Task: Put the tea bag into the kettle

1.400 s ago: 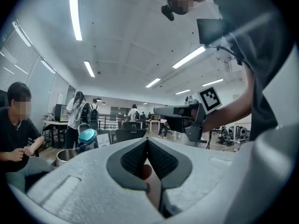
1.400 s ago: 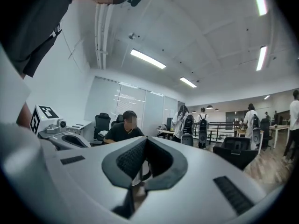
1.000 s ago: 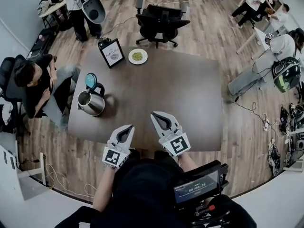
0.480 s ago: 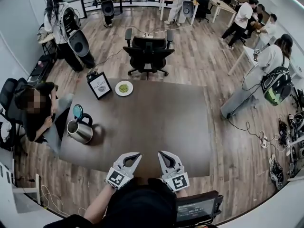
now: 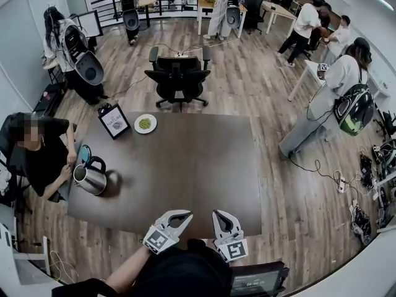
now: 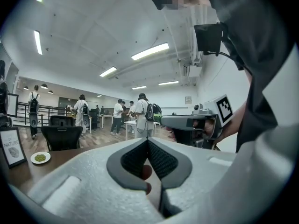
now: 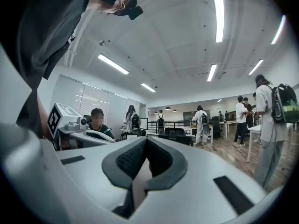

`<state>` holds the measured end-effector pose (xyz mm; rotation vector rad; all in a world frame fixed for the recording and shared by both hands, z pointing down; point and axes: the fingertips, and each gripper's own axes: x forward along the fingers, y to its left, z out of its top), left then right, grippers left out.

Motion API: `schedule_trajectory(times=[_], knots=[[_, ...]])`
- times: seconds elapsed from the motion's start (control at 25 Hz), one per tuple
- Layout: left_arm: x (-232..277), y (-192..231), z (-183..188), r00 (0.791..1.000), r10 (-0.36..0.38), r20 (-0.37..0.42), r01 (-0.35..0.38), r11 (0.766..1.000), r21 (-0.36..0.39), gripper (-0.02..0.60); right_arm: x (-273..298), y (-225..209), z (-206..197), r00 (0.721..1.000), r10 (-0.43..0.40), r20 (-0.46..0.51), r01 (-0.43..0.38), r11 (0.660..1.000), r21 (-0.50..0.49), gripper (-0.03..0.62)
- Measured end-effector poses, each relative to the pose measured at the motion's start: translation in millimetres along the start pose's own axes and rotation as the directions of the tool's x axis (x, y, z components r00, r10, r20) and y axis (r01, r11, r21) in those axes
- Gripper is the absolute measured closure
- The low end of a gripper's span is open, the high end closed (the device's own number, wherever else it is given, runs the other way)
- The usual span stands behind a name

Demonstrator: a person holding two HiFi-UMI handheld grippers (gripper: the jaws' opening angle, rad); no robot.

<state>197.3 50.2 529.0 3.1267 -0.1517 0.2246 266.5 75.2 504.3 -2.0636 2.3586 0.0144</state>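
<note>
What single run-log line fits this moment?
left claw: shut, empty | right claw: shut, empty | kettle: open, untouched | stage: not started

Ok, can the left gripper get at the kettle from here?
Probably not yet: the left gripper hangs at the near edge of the table, the kettle far off left. Only bare table lies between, though.

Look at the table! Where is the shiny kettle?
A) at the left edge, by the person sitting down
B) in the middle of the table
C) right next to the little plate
A: the kettle stands at the left edge of the table, beside the seated person and well apart from the plate.
</note>
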Motion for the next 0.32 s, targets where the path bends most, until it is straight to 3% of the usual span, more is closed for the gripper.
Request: schedule_trajectory(times=[0.32], knots=[[32.1, -33.3, -5.2, 0.998, -0.055, -0.018, 0.055, 0.998, 0.013, 0.578, -37.3, -23.7, -14.3, 0.999, -0.029, -0.018, 0.029, 1.000, 0.007, 0.590]])
